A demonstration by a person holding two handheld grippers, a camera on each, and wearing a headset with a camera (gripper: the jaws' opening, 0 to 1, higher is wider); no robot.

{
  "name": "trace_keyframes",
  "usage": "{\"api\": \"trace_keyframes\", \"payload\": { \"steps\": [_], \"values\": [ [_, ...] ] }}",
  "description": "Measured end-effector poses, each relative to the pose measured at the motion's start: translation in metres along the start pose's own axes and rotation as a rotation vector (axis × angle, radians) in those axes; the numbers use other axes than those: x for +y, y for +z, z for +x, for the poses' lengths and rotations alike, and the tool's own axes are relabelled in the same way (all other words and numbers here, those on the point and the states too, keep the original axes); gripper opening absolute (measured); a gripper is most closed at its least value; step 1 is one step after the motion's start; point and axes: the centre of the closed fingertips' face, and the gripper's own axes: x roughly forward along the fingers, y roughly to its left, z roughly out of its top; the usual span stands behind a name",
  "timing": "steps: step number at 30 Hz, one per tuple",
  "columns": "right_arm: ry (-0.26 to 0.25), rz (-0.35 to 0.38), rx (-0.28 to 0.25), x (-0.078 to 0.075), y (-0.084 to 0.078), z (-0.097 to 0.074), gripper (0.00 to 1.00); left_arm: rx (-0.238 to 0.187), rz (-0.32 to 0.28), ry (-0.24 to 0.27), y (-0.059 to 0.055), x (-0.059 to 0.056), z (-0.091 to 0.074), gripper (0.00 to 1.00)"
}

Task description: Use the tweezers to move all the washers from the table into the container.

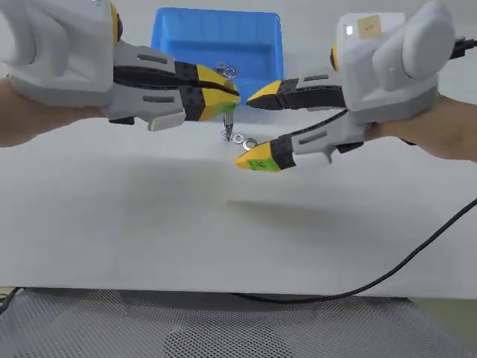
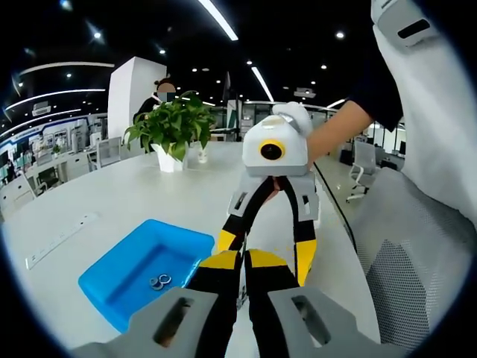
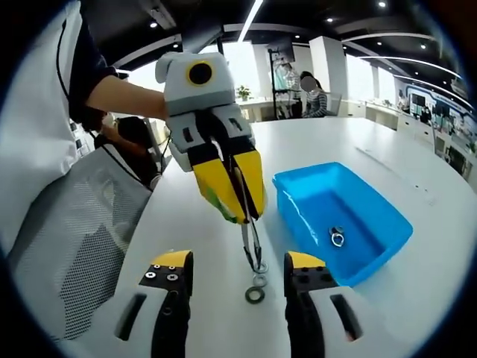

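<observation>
My left gripper (image 1: 223, 95) is shut on metal tweezers (image 1: 227, 125) that point down. Their tips rest at a small cluster of washers (image 1: 240, 139) on the white table. My right gripper (image 1: 257, 127) stands open just right of them, one jaw above and one below the cluster. In the right gripper view the tweezers (image 3: 250, 239) reach the uppermost of the washers (image 3: 257, 282), between my open jaws (image 3: 238, 268). Whether the tips pinch a washer I cannot tell. The blue container (image 1: 186, 37) sits behind, with washers (image 1: 226, 71) inside, also seen as washers (image 3: 337, 237).
A black cable (image 1: 417, 253) runs across the table's near right. A mesh chair (image 1: 223, 328) lies below the front edge. A potted plant (image 2: 175, 127) stands far back on the table. The container (image 2: 127, 253) is left of the tweezers in the left gripper view.
</observation>
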Motion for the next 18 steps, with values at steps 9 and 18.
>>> {"api": "trace_keyframes", "payload": {
  "steps": [9,18],
  "values": [
    [0.035,-0.064,0.039,-0.003,-0.001,0.016,0.31,-0.002,-0.01,-0.007,-0.002,0.003,0.001,0.05],
    [0.026,-0.126,0.059,-0.007,0.0,0.02,0.15,-0.007,-0.016,-0.014,-0.003,0.002,0.004,0.06]
  ]
}}
